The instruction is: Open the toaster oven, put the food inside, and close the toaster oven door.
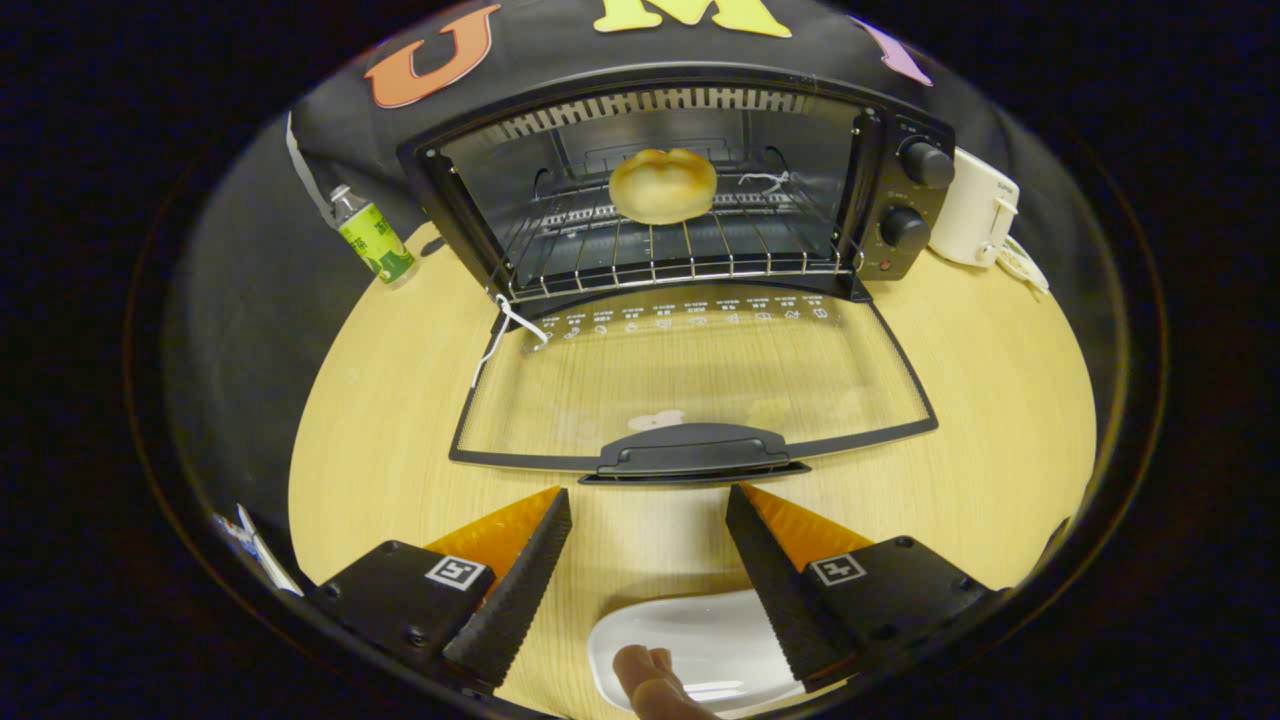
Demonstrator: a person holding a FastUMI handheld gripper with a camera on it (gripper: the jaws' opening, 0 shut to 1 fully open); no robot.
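The black toaster oven stands at the back of the wooden table with its glass door folded down flat toward me. A round golden bun rests on the wire rack inside the oven. The door's black handle lies just ahead of my fingertips. My gripper is open, with nothing between its fingers, a short way back from the handle. Beneath the fingers sits a white dish, and a person's fingertips touch its near edge.
A small bottle with a green label stands left of the oven. A white appliance sits to the oven's right. A white string hangs from the door's left hinge. The round table's edge curves away on both sides.
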